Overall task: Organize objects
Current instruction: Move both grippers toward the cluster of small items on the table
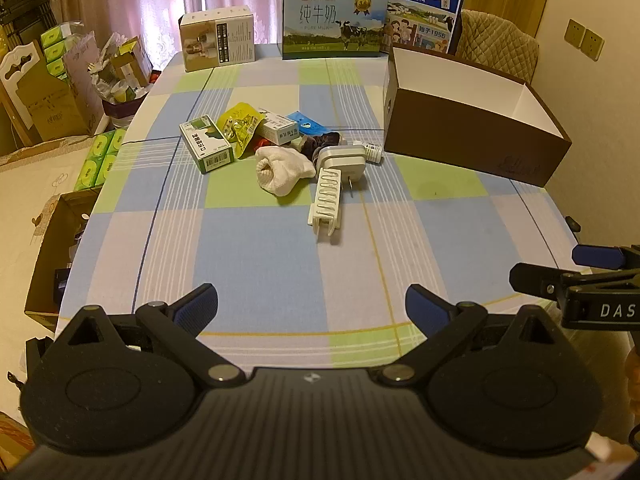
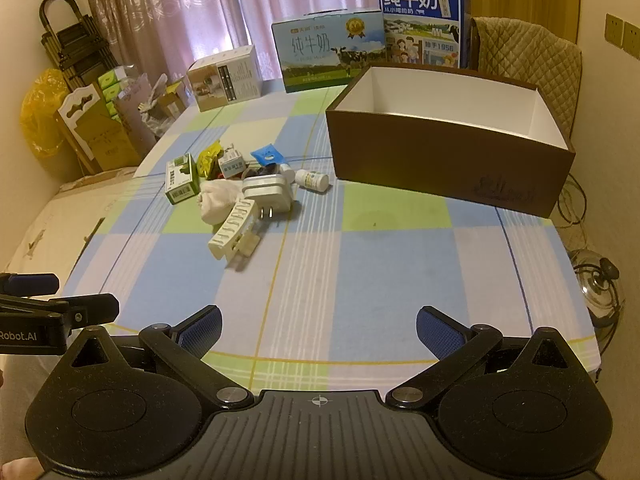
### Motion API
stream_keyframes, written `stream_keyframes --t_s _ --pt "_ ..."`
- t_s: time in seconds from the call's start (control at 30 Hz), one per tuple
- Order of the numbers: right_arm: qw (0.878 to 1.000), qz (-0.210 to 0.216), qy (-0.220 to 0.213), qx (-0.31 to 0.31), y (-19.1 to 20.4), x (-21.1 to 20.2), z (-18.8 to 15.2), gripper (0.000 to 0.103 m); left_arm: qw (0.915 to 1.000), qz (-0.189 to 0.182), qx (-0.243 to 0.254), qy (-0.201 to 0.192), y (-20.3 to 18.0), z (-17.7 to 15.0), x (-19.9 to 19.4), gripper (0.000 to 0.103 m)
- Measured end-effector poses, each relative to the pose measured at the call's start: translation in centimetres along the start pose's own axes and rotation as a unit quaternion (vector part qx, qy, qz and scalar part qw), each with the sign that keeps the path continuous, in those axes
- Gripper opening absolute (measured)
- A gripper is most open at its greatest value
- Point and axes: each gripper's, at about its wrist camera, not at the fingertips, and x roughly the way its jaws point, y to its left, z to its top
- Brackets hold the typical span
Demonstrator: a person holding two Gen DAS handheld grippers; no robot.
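Clutter lay in a heap near the middle of the desk (image 1: 248,264): a green box (image 1: 207,144), a yellow packet (image 1: 239,125), a white sock (image 1: 282,171), a charger (image 1: 343,160) and a white clip (image 1: 326,204). Right of the heap stood an open brown box (image 2: 448,156). Left gripper (image 1: 312,308) and right gripper (image 2: 319,330) hovered low over the near edge, fingers spread wide, grasping nothing
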Motion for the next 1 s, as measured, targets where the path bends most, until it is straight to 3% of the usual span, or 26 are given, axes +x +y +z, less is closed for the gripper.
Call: stream_keyframes --t_s 1.0 --pt "1.000 0.002 0.011 0.005 -0.3 0.9 -0.2 0.101 0.9999 0.003 -0.002 0.017 -0.2 0.3 1.3 0.099"
